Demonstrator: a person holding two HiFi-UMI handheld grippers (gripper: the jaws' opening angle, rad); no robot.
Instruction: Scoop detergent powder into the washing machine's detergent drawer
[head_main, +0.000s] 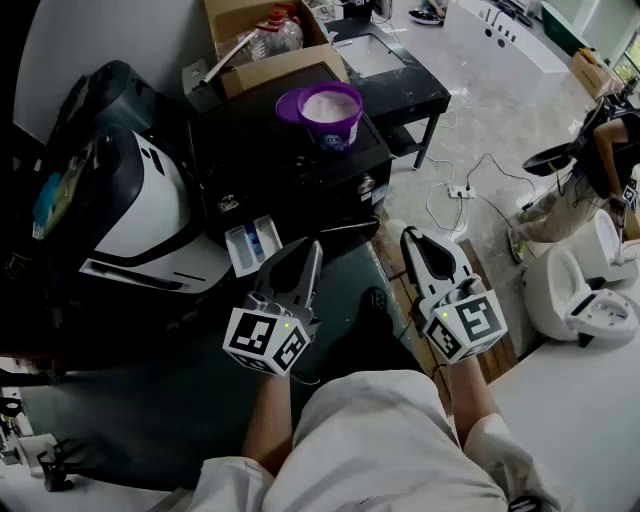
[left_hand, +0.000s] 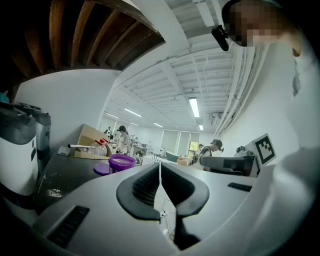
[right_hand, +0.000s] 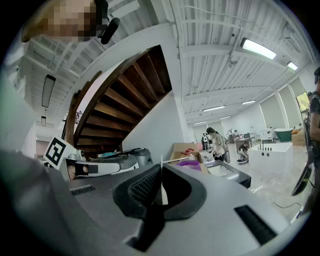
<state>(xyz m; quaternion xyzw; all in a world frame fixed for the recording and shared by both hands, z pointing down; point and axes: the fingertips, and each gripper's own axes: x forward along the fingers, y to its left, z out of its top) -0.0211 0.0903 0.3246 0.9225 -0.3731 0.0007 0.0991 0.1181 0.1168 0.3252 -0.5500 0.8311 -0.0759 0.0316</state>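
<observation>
A purple tub of white detergent powder (head_main: 330, 112) stands open on top of the black washing machine (head_main: 262, 165), its purple lid (head_main: 288, 104) lying beside it. The detergent drawer (head_main: 251, 244) is pulled out at the machine's front left, with a blue insert inside. My left gripper (head_main: 311, 246) is shut and empty, just right of the drawer. My right gripper (head_main: 411, 236) is shut and empty too, off the machine's front right corner. The tub (left_hand: 121, 161) shows ahead in the left gripper view and faintly as a purple rim (right_hand: 189, 162) in the right gripper view. No scoop is visible.
A white and black appliance (head_main: 130, 215) stands left of the machine. A cardboard box (head_main: 262, 40) with a bottle sits behind it, and a black table (head_main: 395, 75) to the right. A power strip and cables (head_main: 462, 190) lie on the floor. People work farther off at the right (head_main: 590, 160).
</observation>
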